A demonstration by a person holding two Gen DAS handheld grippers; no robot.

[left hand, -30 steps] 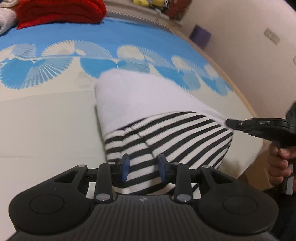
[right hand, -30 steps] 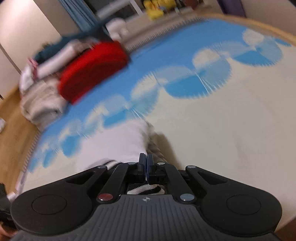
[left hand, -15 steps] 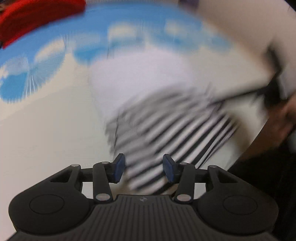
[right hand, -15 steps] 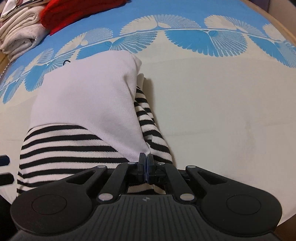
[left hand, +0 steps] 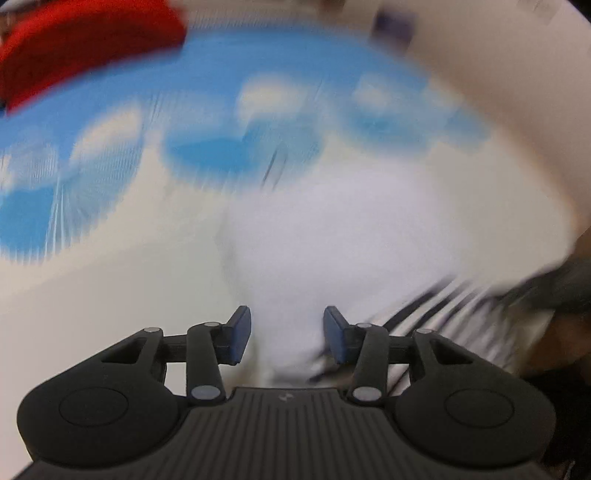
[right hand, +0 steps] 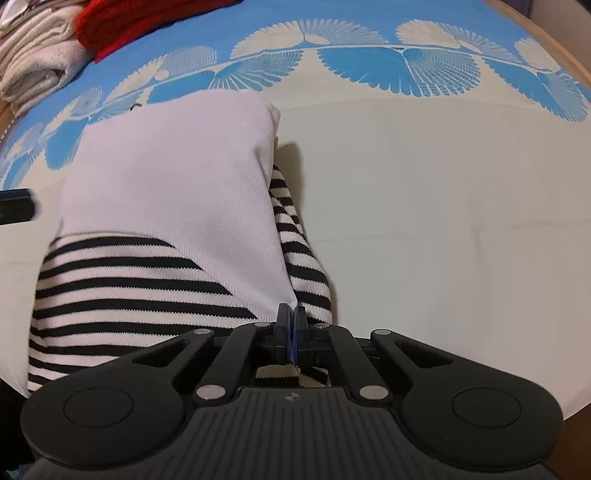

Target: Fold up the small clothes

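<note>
My right gripper (right hand: 291, 326) is clenched on the white corner of the striped garment (right hand: 166, 206), which lies folded just ahead of my fingers. My left gripper (left hand: 287, 334) has just been opening and stands released astride the cloth's near edge. I should lay my pinched corner flat before letting go.

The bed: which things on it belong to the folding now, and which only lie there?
In the job:
- striped garment
- right gripper, shut on its corner
- left gripper, open over its white part

Lying about:
- red knit
- beige folded pile
- blue-patterned bedspread
</note>
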